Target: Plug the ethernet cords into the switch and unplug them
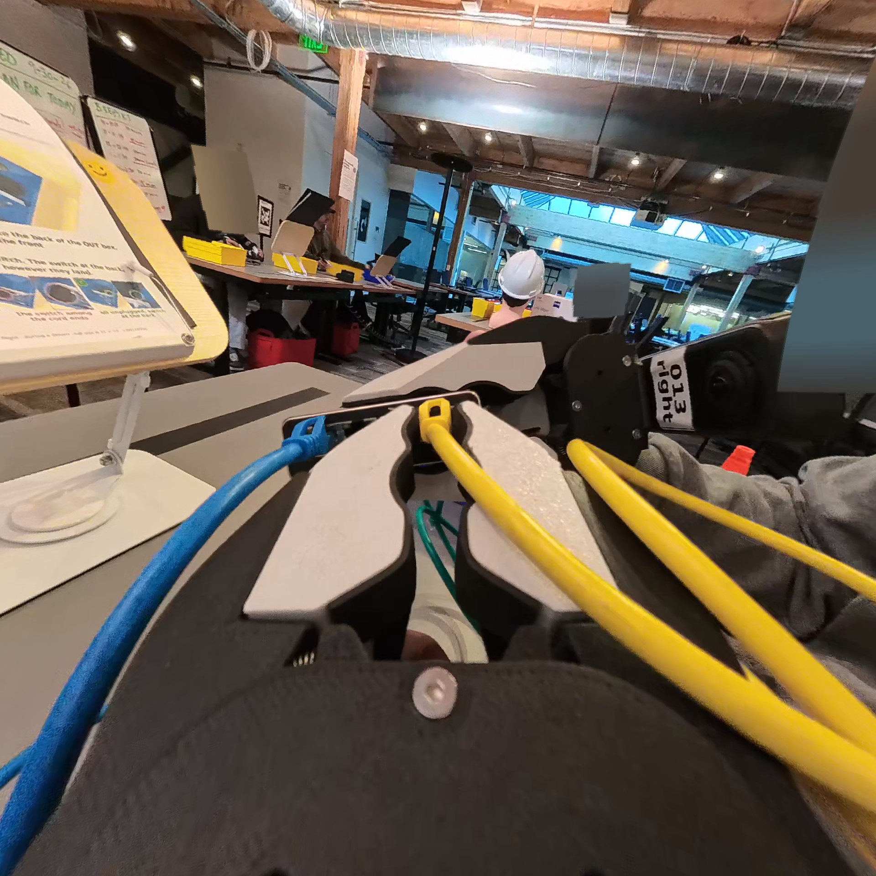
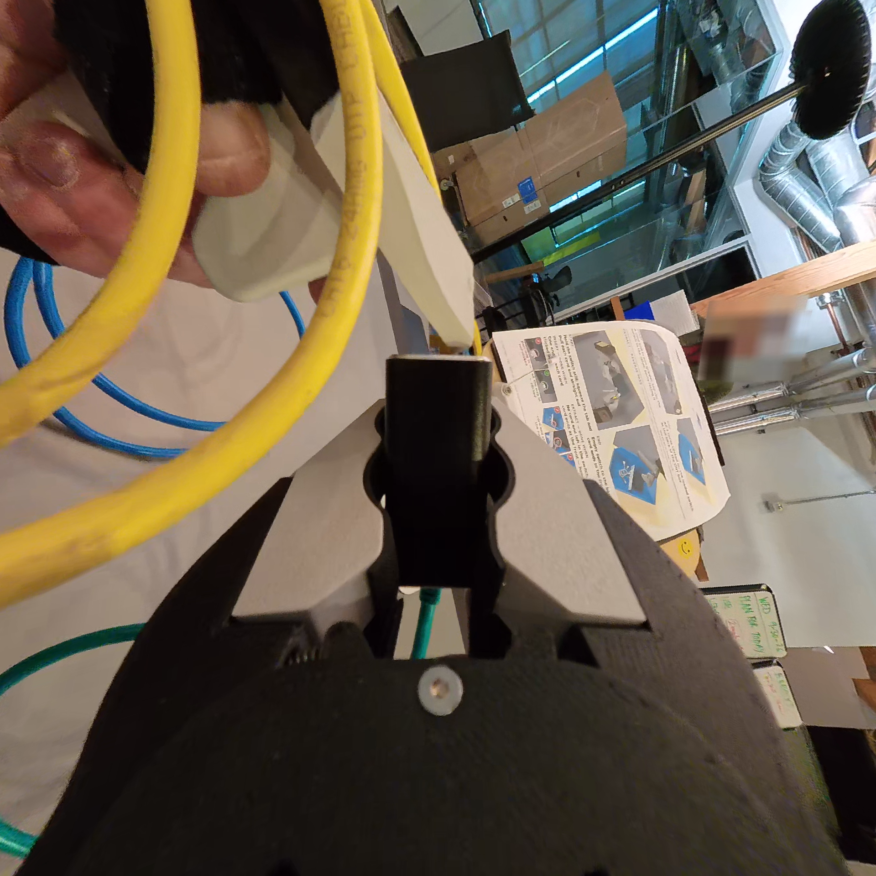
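Right gripper (image 2: 438,426) clamped on the black switch (image 2: 436,474), fingers pressed flat against its two broad faces, gripping from one end. Probably held that way to brace the box and leave the port face free for the other tool. Lifted above the desk (image 1: 237,403), not resting on it as far as can be made out, off to the right of the white stand with the instruction sheet (image 1: 95,260).

Left gripper (image 1: 438,426) closed in from the front, fingertips pinching the yellow plug (image 1: 435,410) on both sides, right at the port. Looks like a grip for pushing straight in or drawing straight out; which of the two, impossible to say. Yellow ethernet cord (image 1: 545,554) trailing back over the right finger and looping away. Blue ethernet cord (image 1: 189,545) already seated in a port further left. Green cord (image 1: 433,535) lying loose below, unplugged as far as visible.

Long axis of the switch running left to right in the left wrist view, in line with the right gripper's fingers, port face turned toward the left gripper. Plug axis square to that face
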{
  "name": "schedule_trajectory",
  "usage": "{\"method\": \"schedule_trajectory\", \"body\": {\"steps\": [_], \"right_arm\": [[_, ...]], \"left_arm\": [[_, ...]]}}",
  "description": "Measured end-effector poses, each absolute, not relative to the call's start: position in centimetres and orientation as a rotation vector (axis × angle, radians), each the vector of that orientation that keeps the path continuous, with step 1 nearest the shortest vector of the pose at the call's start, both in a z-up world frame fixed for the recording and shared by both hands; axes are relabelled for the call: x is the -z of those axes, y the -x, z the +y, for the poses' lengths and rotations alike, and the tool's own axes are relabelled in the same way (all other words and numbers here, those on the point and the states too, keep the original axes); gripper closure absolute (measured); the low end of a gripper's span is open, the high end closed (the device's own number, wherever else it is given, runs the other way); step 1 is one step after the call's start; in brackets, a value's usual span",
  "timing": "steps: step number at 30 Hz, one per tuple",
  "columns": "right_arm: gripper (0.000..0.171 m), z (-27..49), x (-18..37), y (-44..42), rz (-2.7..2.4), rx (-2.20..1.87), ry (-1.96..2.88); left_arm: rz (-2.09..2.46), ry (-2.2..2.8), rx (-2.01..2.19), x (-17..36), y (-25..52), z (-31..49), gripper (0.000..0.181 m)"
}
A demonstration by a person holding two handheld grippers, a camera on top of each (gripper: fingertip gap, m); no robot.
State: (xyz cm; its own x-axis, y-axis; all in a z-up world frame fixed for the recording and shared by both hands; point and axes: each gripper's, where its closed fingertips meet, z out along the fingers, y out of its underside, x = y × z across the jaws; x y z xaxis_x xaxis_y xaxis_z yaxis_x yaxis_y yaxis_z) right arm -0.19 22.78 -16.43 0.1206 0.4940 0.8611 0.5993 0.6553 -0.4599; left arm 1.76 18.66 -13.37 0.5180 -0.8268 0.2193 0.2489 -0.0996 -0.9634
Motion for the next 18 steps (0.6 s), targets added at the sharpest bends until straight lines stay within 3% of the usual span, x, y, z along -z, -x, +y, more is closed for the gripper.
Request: {"method": "schedule_trajectory", "body": {"steps": [18], "right_arm": [[0.139, 28.0, 15.6, -6.0, -1.450, 0.302, 1.069]], "left_arm": [[0.528, 1.429, 0.883, 11.2, 3.3, 20.2, 0.164]]}}
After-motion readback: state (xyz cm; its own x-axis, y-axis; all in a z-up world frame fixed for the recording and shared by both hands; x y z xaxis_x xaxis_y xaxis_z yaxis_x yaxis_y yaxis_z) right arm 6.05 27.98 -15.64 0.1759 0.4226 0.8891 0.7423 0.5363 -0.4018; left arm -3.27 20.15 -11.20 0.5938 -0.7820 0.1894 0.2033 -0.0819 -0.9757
